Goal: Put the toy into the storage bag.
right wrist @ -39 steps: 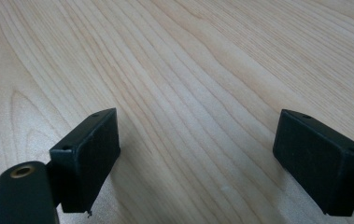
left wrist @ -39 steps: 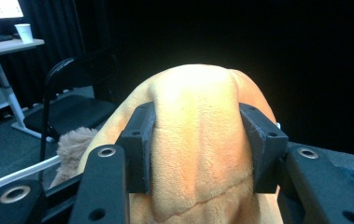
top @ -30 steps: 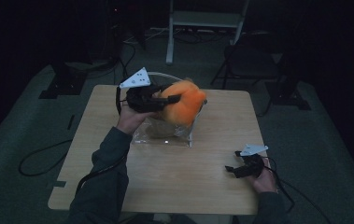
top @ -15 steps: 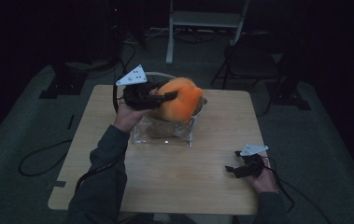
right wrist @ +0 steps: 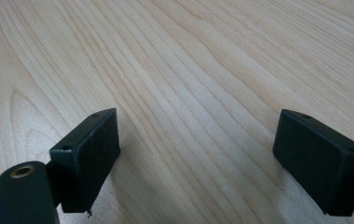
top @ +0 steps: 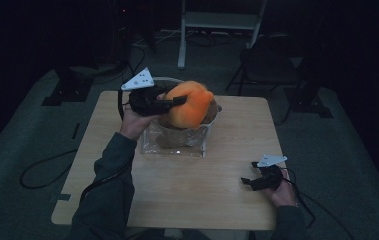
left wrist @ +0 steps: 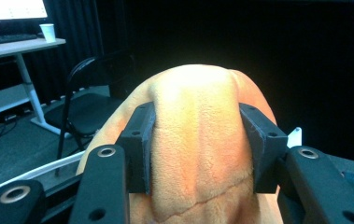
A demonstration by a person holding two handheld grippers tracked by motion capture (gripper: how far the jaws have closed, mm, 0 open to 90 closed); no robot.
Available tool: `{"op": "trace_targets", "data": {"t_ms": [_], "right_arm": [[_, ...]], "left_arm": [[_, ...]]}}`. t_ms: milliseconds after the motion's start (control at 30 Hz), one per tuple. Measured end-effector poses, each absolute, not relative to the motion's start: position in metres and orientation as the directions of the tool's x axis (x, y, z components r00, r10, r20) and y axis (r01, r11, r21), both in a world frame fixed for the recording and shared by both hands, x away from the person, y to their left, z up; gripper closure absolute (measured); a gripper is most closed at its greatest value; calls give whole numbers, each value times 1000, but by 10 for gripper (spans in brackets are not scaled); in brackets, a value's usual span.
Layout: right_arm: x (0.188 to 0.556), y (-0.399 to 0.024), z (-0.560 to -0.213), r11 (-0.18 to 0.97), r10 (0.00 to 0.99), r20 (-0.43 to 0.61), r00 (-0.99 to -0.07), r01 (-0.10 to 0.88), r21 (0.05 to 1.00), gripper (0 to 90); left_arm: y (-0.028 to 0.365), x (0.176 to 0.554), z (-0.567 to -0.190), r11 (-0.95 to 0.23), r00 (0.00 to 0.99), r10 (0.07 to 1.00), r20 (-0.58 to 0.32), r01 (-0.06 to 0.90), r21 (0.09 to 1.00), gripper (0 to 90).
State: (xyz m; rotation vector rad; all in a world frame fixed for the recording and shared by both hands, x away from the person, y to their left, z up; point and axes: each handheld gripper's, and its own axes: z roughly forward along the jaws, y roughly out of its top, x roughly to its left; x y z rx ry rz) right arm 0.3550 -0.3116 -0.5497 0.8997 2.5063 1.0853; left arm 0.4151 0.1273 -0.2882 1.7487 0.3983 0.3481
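While left gripper (top: 177,101) is clamped on soft orange plush toy (top: 191,102), held above clear plastic bag (top: 174,140) at table's far left, bagging looks incomplete; right gripper (top: 249,181), jaws wide, empty, rests on light wooden table (top: 217,200), near right.

The high view looks forward and down from above the person's side, taking in the whole wooden table (top: 217,185) and the dark floor around it. The left gripper view sits very close behind its own jaws, facing level across the room past an orange plush toy (left wrist: 198,140) toward a black chair (left wrist: 88,107). The right gripper view looks steeply down from close onto the tabletop, a surface it shares with the high view.
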Motion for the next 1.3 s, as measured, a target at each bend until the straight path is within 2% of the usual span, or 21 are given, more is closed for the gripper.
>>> {"op": "trace_targets", "data": {"t_ms": [1300], "right_arm": [[355, -311, -550, 527, 635, 4, -772, 436, 729, 140]], "left_arm": [[149, 426, -288, -163, 873, 487, 14, 75, 984, 523]]}}
